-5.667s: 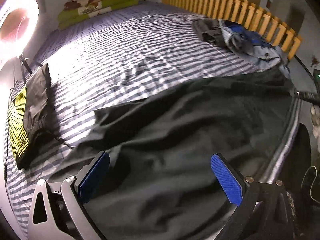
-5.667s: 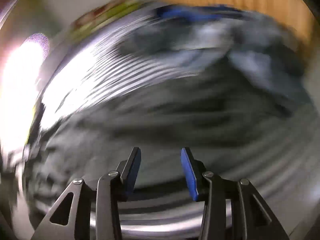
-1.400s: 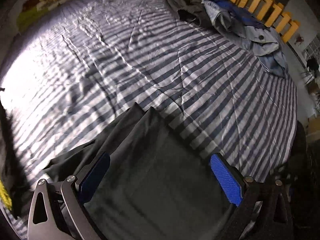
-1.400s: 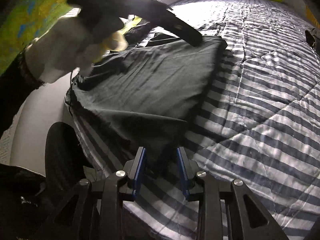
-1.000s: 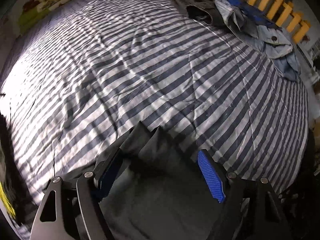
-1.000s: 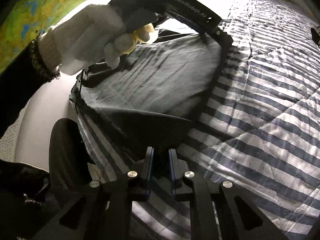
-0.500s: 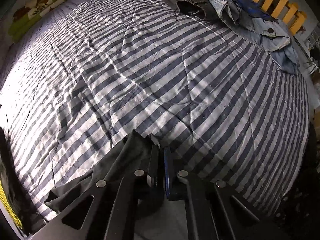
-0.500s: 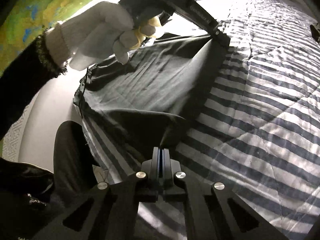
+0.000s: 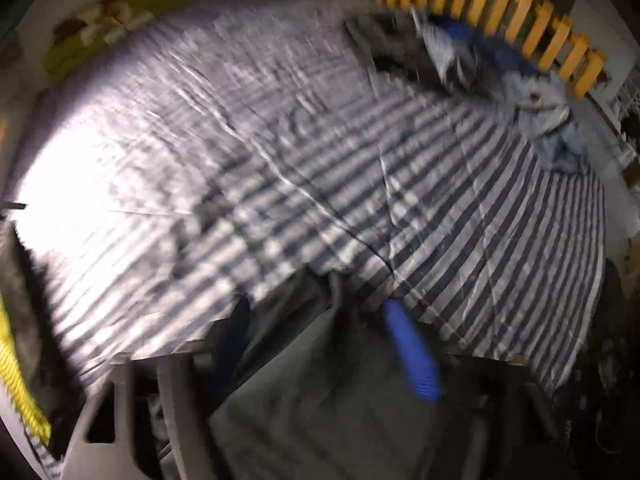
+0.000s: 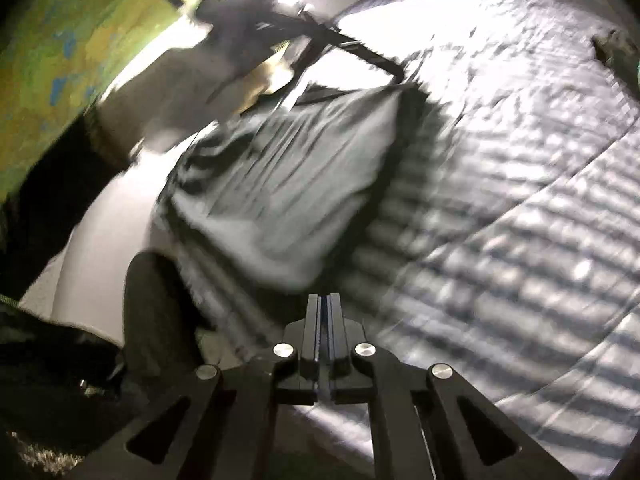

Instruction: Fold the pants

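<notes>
The dark grey pants (image 10: pixel 288 184) lie in a raised sheet at the near edge of the striped bed (image 10: pixel 520 208). My right gripper (image 10: pixel 323 300) is shut on their near corner. A gloved hand (image 10: pixel 180 92) holds my left gripper (image 10: pixel 396 72) at the far corner of the cloth. In the blurred left wrist view my left gripper (image 9: pixel 316 312) stands open, its blue pad (image 9: pixel 408 352) well apart from the dark one, with the pants (image 9: pixel 320 400) lying between and below them.
A pile of jeans and dark clothes (image 9: pixel 480 64) lies at the bed's far right by a yellow slatted rail (image 9: pixel 480 4). Folded green blankets (image 9: pixel 120 28) sit at the far left. A black and yellow garment (image 9: pixel 16 360) lies at the left edge. The person's leg (image 10: pixel 156 312) is close by.
My left gripper, shut half a second ago, now has its fingers apart. Both views are blurred with motion, and the pants have risen off the bed. The right gripper stays shut.
</notes>
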`<state>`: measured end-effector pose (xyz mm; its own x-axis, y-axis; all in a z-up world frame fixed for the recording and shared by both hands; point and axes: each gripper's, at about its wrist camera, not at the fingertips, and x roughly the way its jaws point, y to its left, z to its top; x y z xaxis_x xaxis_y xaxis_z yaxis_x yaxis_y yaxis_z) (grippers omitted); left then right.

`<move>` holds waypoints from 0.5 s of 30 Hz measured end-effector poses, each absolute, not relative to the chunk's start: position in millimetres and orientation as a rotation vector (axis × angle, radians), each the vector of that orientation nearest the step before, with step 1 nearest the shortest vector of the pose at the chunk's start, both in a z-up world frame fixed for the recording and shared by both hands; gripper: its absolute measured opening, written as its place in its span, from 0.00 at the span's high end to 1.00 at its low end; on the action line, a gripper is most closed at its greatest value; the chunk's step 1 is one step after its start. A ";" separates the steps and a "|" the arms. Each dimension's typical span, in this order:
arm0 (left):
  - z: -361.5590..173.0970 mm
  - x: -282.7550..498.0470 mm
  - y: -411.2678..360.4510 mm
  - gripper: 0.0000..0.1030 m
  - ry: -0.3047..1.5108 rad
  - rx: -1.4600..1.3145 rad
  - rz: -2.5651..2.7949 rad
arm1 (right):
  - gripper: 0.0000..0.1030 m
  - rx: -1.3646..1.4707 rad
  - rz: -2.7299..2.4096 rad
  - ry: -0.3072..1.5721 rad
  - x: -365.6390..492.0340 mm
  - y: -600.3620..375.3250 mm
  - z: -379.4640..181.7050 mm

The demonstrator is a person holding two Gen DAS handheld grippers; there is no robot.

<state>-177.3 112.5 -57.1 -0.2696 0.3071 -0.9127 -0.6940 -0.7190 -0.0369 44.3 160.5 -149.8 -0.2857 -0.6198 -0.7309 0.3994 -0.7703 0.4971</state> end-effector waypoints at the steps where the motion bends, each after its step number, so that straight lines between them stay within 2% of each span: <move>1: -48.6 -170.9 98.6 0.23 0.475 -1.326 2.058 | 0.96 1.309 -2.116 -0.307 36.4 164.0 -145.5; 4: -45.3 -153.8 67.5 0.24 0.408 -1.346 2.095 | 0.96 1.277 -2.207 -0.319 4.5 167.8 -134.6; 8: -69.0 -92.5 25.0 0.24 0.395 -1.418 2.083 | 0.96 1.259 -2.242 -0.310 -58.8 151.9 -133.2; 14: -116.6 -44.0 -17.5 0.24 0.306 -1.527 2.113 | 0.96 1.386 -2.199 -0.181 -137.7 104.8 -171.8; 15: -125.8 -39.0 -23.7 0.24 0.291 -1.554 2.113 | 0.99 1.410 -2.215 -0.170 -146.8 105.3 -177.5</move>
<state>-39.0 -23.7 -125.8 -0.2256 0.2639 -0.9378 -0.5076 -0.8534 -0.1180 -146.8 105.3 -177.5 -0.3351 -0.4759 -0.8132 0.3466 -0.8648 0.3633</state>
